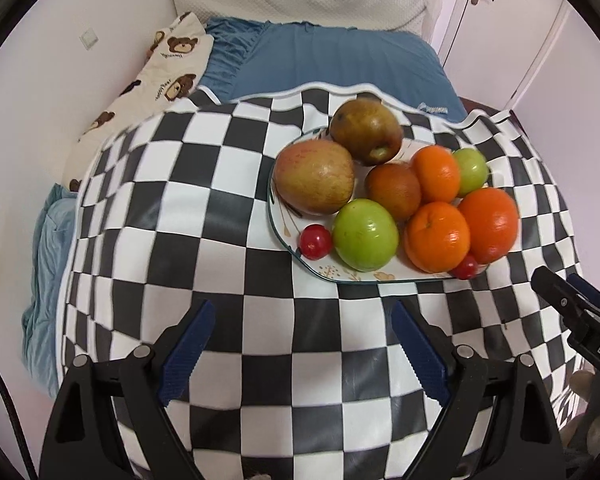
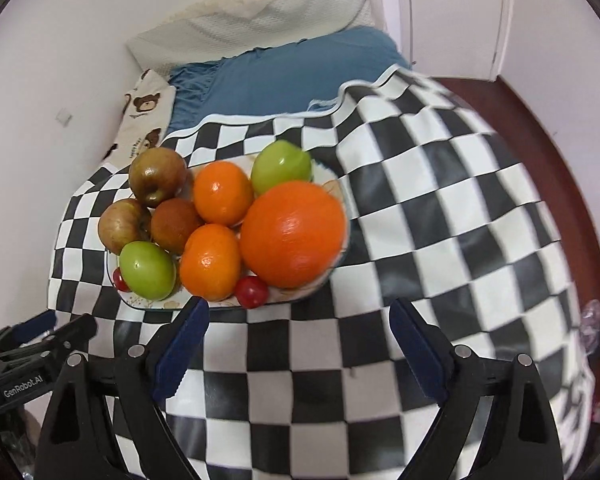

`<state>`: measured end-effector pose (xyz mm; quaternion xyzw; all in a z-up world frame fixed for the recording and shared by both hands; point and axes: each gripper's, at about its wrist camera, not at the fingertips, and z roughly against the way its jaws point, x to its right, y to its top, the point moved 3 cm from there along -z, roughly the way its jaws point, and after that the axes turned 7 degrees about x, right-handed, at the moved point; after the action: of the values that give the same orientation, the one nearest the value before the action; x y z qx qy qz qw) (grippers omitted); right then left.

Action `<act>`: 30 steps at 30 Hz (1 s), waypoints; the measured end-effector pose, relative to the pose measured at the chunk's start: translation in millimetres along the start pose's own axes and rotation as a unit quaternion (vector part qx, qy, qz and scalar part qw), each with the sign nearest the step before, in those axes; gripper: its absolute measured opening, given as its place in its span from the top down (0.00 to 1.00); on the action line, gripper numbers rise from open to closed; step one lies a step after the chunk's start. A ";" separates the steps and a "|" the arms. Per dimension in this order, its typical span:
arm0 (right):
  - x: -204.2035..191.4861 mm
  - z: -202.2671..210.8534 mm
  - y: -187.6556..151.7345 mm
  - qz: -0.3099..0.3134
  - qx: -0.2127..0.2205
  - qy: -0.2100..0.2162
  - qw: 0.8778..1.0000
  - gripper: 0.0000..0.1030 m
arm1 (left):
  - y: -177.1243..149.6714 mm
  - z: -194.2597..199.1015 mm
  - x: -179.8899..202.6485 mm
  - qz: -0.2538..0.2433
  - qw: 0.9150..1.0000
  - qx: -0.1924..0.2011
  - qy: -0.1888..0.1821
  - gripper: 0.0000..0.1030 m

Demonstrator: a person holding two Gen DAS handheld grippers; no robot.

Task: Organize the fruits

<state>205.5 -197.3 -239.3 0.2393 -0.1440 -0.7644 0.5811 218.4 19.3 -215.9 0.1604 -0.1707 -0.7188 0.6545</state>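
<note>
A white plate (image 1: 290,232) on the checkered cloth holds several fruits: two brownish apples (image 1: 314,176), a brown fruit (image 1: 394,190), two green apples (image 1: 366,234), three oranges (image 1: 488,224) and two red cherries (image 1: 315,241). In the right wrist view the plate (image 2: 148,304) sits at left centre, with a large orange (image 2: 294,232) nearest. My left gripper (image 1: 302,308) is open and empty, just before the plate. My right gripper (image 2: 300,308) is open and empty, its left finger close to the plate's near rim by a cherry (image 2: 252,291).
The black-and-white checkered cloth (image 1: 180,220) covers a table beside a bed with a blue pillow (image 1: 332,60) and a bear-print blanket (image 1: 168,64). The other gripper shows at the right edge (image 1: 572,308) and at the left edge (image 2: 40,344). A white door (image 2: 456,12) stands behind.
</note>
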 end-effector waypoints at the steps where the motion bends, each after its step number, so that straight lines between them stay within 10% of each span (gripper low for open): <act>1: -1.1 7.5 1.4 0.006 0.004 -0.005 1.000 0.09 | -0.5 10.0 1.0 -0.001 1.000 0.006 0.001 0.12; 30: -30.2 342.3 -69.7 0.065 0.137 0.006 0.988 0.07 | -80.1 278.5 18.6 -0.008 0.990 0.140 -0.025 0.12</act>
<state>-27.8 -168.5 20.8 0.3114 -0.2587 -0.6963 0.5926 19.2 17.5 -4.6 0.2337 -0.2851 -0.6965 0.6156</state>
